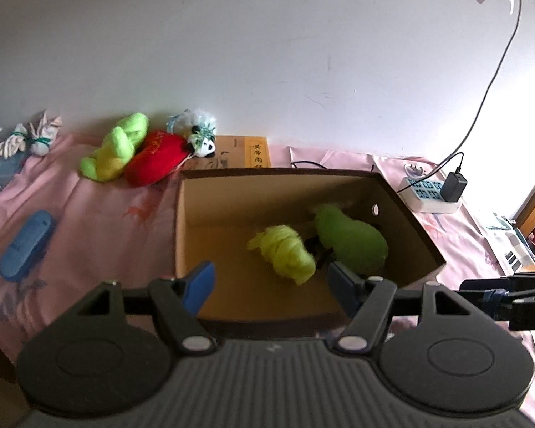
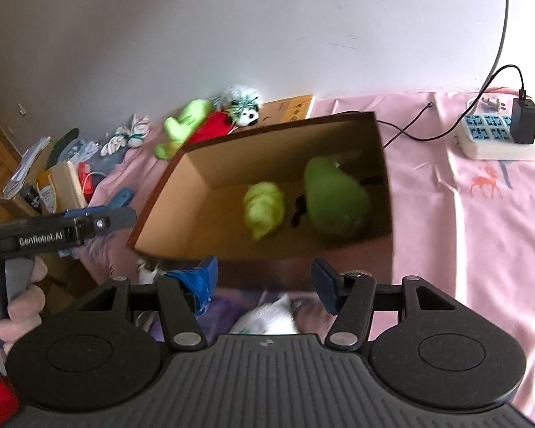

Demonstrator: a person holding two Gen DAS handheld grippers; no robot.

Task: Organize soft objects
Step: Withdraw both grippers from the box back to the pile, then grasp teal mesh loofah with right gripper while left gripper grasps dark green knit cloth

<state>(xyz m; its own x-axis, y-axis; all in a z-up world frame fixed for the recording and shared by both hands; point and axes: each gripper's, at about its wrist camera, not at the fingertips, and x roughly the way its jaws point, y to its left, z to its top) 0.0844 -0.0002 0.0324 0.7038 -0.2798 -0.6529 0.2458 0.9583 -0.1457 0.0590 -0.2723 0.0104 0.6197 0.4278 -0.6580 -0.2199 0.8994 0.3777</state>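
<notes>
left claw (image 1: 269, 278) apart, empty | right claw (image 2: 264, 278) apart, empty | two green plush in box (image 1: 403, 207) | red plush (image 1: 157, 158), others outside by wall | risk: reaching over, claw snags box rim, tips it

Both rigs identical: black textured plastic body, ribbed dark-grey centre panel at the bottom of the frame with a small round logo, flanked by two round black discs with a raised ring. Black linkage arms with silver pivot rivets run up to a black crossbar. Left handheld two-finger gripper (image 1: 269, 283) and right handheld two-finger gripper (image 2: 264, 283) both have blue fingertip pads (image 1: 199, 283), the right's left pad (image 2: 201, 281) looking wrinkled. Right view, left edge: left unit side-on, white "GenRobot.AI" lettering, one screw head, grey handle
</notes>
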